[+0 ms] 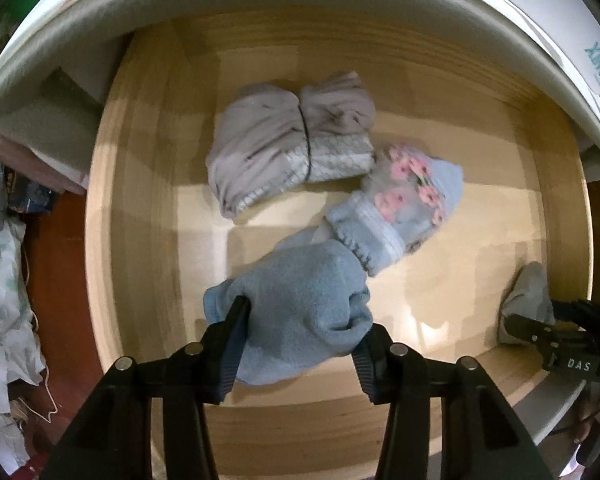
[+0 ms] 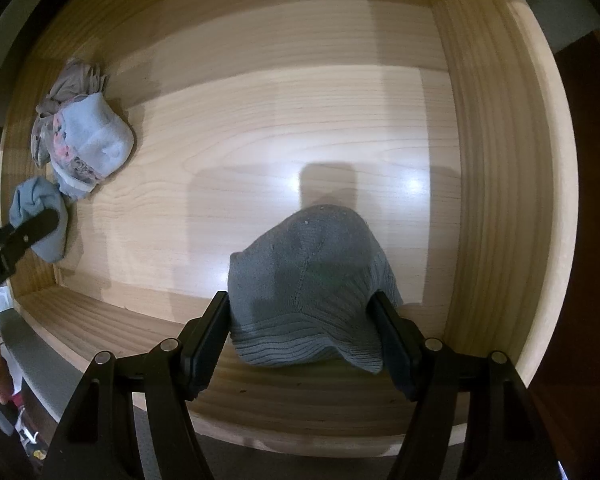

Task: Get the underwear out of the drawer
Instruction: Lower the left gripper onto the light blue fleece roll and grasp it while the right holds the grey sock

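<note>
An open pale wooden drawer (image 1: 140,208) holds several folded underwear bundles. My left gripper (image 1: 304,316) points down into it, and its pads squeeze a light blue fleecy bundle (image 1: 300,280) from both sides. Past that bundle lie a blue bundle with pink flowers (image 1: 404,208) and a grey one (image 1: 288,152). My right gripper (image 2: 300,298) is shut on a grey-teal knitted bundle (image 2: 308,248) near the drawer's front wall (image 2: 292,408). The right wrist view shows a left finger (image 2: 32,224) on the light blue bundle (image 2: 48,240) at far left.
A white padded edge (image 1: 260,4) overhangs the back of the drawer. Left of the drawer there is a red-brown floor (image 1: 60,264) with crumpled cloth and clutter (image 1: 4,288). The bare wooden drawer bottom (image 2: 300,120) spreads between the two grippers.
</note>
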{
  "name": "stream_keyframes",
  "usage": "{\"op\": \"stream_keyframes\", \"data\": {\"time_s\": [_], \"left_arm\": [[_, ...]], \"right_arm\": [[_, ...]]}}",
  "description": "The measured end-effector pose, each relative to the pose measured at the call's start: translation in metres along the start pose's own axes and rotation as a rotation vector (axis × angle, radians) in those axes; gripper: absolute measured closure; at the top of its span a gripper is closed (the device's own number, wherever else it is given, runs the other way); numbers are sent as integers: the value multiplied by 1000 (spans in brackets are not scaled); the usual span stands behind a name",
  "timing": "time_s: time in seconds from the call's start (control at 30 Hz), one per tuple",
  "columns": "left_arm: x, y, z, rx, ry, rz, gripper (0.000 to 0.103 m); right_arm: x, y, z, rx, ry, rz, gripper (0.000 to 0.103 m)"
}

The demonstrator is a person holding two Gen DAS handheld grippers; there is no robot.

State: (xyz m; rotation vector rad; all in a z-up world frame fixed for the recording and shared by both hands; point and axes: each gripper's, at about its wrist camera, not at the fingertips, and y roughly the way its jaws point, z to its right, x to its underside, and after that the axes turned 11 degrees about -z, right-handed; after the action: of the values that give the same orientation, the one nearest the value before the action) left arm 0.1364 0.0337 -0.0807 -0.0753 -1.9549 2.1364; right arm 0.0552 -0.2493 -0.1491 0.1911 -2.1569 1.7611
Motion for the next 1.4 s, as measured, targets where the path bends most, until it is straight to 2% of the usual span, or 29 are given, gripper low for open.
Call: {"op": "stream_keyframes", "data": {"time_s": [0.27, 0.33, 0.6, 1.0, 1.4], "left_arm": [[19, 4, 7, 37, -35, -1, 55], [25, 6, 21, 46, -41, 0, 55], [25, 0, 40, 73, -47, 18, 58], [29, -7, 48, 49, -38, 70, 60], [50, -26, 44, -24, -22, 194, 60]], "right_arm": [[0, 0, 0, 4, 0, 1, 36], [0, -1, 0, 5, 0, 1, 36], [0, -2, -2, 15, 13, 1, 37], [0, -4, 0, 17, 10, 5, 37], [5, -6, -12, 48, 4, 18, 38]]}}
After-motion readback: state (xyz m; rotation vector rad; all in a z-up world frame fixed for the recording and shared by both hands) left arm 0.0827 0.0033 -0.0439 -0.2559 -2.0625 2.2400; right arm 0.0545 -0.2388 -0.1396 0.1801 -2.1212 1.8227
